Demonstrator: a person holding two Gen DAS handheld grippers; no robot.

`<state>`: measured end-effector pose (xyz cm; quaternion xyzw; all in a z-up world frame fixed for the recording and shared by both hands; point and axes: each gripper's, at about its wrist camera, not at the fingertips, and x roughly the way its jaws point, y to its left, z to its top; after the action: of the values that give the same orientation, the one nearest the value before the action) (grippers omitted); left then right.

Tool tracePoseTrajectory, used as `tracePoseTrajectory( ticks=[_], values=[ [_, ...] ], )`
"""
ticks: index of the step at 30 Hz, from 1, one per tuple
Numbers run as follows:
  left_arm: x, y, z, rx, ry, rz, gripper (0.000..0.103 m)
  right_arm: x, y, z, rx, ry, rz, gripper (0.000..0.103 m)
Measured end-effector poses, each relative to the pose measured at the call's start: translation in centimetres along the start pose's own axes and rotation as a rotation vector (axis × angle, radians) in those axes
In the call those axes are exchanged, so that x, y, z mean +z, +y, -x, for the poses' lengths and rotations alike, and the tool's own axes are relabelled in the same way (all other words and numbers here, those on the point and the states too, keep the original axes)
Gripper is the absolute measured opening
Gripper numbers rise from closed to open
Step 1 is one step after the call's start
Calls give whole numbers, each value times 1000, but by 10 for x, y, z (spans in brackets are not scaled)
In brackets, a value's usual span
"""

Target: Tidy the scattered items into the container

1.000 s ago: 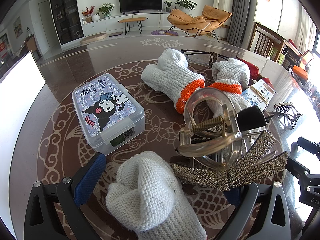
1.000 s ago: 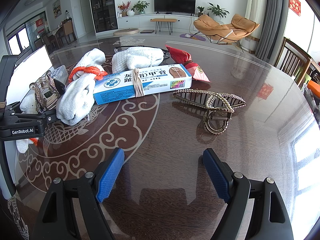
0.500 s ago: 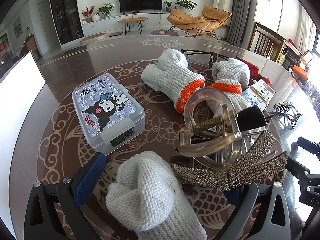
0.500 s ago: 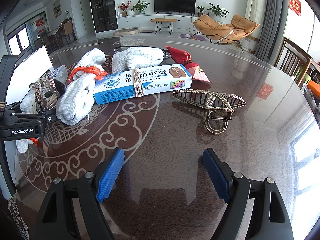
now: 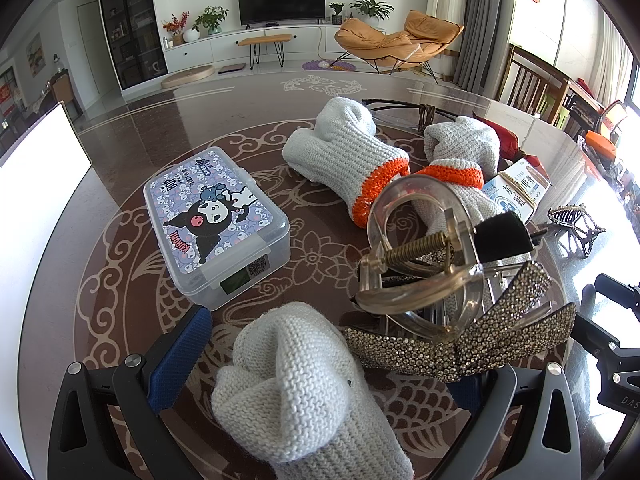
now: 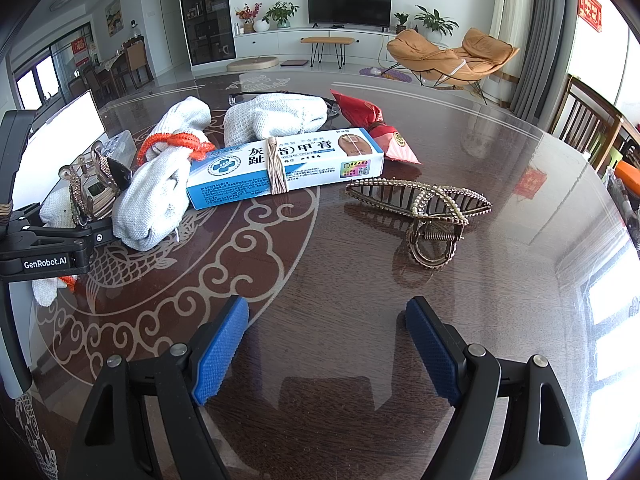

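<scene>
The rhinestone hair clip (image 5: pixel 460 344) sits pinched in the left gripper (image 5: pixel 320 372), its glittering long axis lying crosswise between the jaws, clear plastic hoop and brass spring rising above. A knitted white glove (image 5: pixel 296 392) bulges between the same jaws. Ahead-left sits the closed cartoon-lidded plastic box (image 5: pixel 212 224). The right gripper (image 6: pixel 328 344) is spread wide over bare glossy table (image 6: pixel 500 148); a pearl-edged claw clip (image 6: pixel 424 212) lies ahead.
</scene>
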<state>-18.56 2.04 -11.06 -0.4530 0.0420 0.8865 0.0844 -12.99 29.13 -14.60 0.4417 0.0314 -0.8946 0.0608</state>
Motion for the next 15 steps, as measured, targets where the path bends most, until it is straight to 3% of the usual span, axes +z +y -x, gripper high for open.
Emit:
tracePoseTrajectory(
  ticks=[15],
  values=[
    [0, 0, 0, 0, 0, 0, 103, 0, 0, 0, 0, 0, 0, 82]
  ],
)
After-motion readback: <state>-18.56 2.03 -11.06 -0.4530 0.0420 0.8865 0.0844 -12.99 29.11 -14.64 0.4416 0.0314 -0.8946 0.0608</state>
